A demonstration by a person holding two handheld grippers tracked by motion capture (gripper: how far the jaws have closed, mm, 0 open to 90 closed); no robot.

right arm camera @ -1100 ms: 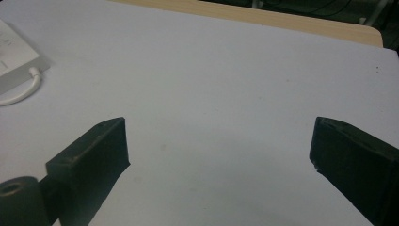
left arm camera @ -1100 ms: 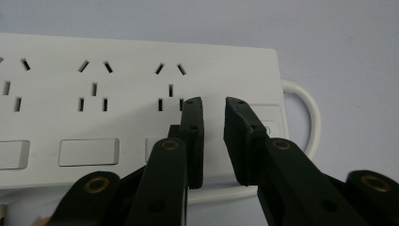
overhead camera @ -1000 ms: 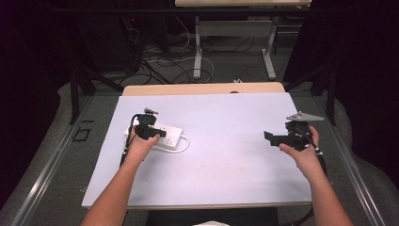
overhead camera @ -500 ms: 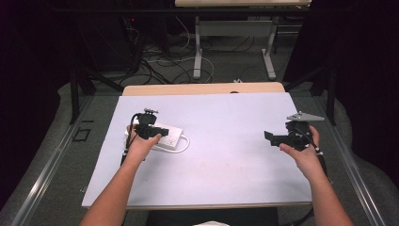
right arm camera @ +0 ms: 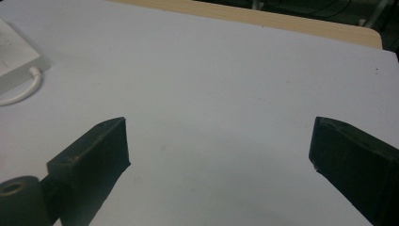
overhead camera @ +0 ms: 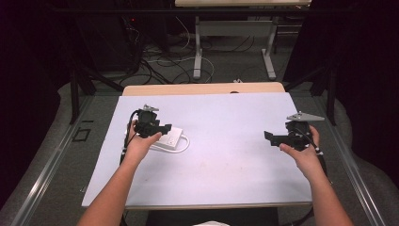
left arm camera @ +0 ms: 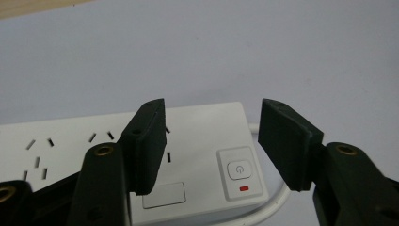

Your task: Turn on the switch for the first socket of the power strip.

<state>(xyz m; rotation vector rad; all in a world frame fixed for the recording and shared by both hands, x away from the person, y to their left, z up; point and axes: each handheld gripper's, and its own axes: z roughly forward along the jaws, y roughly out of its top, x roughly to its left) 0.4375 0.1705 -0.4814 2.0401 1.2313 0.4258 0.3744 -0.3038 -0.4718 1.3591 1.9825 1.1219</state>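
Observation:
A white power strip (overhead camera: pixel 170 139) lies on the left part of the pale mat (overhead camera: pixel 226 165), with its white cable (overhead camera: pixel 182 147) looping off its right end. My left gripper (overhead camera: pixel 164 127) hovers just over the strip, held by the left hand. In the left gripper view the gripper (left arm camera: pixel 214 139) is open above the strip (left arm camera: pixel 197 141), the jaws either side of the end that has the power button (left arm camera: pixel 240 169) and a red light (left arm camera: pixel 243 189). Nothing is between them. My right gripper (overhead camera: pixel 268 136) is at the mat's right side, wide open (right arm camera: pixel 219 141) over bare mat.
The mat covers a wooden table whose far edge (overhead camera: pixel 202 88) shows behind it. In the right gripper view the strip's corner (right arm camera: pixel 14 56) and cable loop (right arm camera: pixel 19 94) lie far off at the upper left. Floor cables and table legs (overhead camera: pixel 197 56) lie beyond the table.
The left gripper has edged slightly right over the power strip. The right gripper has stayed still.

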